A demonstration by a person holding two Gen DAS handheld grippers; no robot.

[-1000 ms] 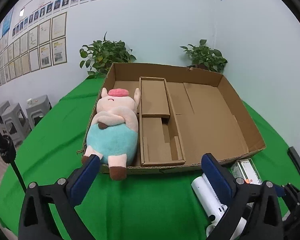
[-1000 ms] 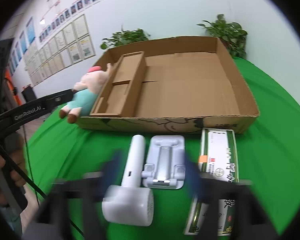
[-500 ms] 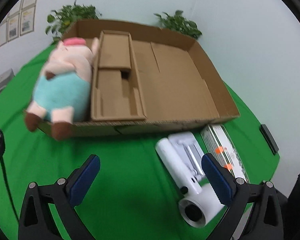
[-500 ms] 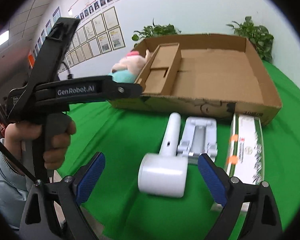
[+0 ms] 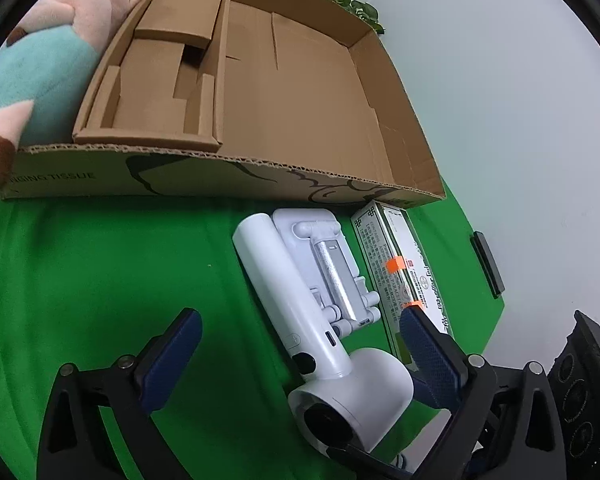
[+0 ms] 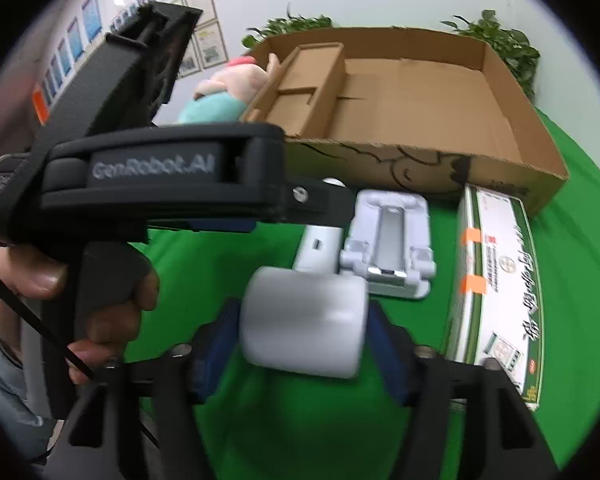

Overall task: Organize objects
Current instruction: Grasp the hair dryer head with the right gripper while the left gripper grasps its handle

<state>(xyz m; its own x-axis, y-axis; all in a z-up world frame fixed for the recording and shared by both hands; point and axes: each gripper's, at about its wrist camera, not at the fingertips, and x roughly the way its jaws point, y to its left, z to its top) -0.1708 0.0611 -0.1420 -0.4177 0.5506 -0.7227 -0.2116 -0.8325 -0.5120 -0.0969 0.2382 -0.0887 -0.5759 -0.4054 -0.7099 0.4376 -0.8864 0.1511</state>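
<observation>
1. Jaws of the right gripper (image 6: 304, 344) are closing around the barrel of the white handheld fan-shaped device (image 6: 302, 320) on the green desk (image 5: 100, 264); contact is unclear.
2. Left gripper (image 5: 300, 344) gapes wide, straddling its handle, not touching.
3. Shallow brown cardboard box (image 5: 300, 100) holds a cardboard insert (image 5: 160, 80) and a pink-and-teal plush pig (image 5: 40, 60).

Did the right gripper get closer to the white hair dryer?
Yes. The right gripper now straddles the hair dryer's head, its jaws closing; earlier it sat back from the dryer lying before the cardboard box.
</observation>
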